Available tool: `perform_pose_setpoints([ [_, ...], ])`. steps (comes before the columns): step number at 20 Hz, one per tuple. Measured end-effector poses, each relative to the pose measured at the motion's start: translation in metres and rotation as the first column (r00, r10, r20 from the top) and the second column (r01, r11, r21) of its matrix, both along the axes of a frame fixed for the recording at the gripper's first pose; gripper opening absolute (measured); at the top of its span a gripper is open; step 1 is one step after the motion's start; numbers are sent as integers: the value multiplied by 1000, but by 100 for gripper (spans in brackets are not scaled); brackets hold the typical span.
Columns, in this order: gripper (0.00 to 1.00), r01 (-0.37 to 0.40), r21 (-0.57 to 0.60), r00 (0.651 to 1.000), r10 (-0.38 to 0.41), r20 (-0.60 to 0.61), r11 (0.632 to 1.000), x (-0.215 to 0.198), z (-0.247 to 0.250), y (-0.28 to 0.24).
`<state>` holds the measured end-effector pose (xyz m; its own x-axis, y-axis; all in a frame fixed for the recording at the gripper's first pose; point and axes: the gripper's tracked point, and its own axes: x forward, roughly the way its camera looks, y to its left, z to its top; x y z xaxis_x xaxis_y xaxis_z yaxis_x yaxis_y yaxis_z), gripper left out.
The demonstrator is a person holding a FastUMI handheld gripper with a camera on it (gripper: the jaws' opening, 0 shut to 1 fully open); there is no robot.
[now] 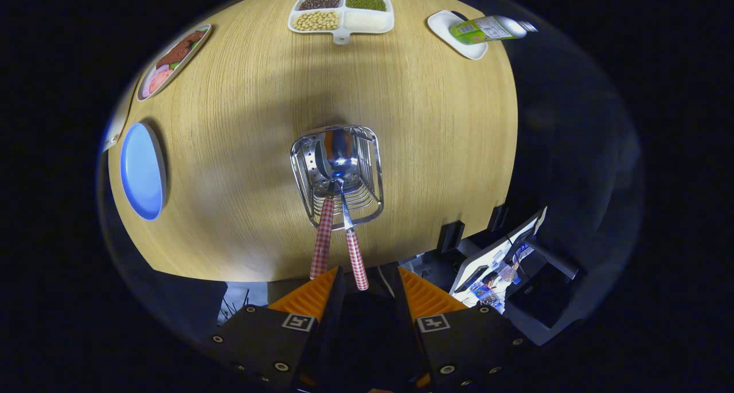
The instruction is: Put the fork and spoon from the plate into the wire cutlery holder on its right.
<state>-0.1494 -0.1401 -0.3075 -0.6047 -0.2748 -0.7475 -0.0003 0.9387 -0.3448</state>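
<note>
Both checked-handled utensils, the spoon (323,232) and what seems to be the fork (354,249), stand in the wire cutlery holder (338,175) just ahead of the released gripper (367,281). The blue plate (142,172), far left, is bare; the task looks finished.

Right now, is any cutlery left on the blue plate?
No, the blue plate lies bare, and both checked-handled pieces stand in the wire cutlery holder.
</note>
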Motion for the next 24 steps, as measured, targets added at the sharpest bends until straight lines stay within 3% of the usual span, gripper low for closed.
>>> perform_pose_setpoints([
  [3,58,50,-16,986,-47,158,999,17,8,6],
  [5,67,87,-6,955,-82,286,996,33,12,12],
  [9,78,112,27,851,-110,514,993,57,31,19],
  [12,81,58,88,749,-102,655,994,81,48,29],
  [16,83,-53,147,520,-99,848,988,123,71,43],
  [21,86,-195,126,147,-98,984,973,169,151,65],
  [24,90,-251,99,-12,-105,994,963,164,191,80],
])
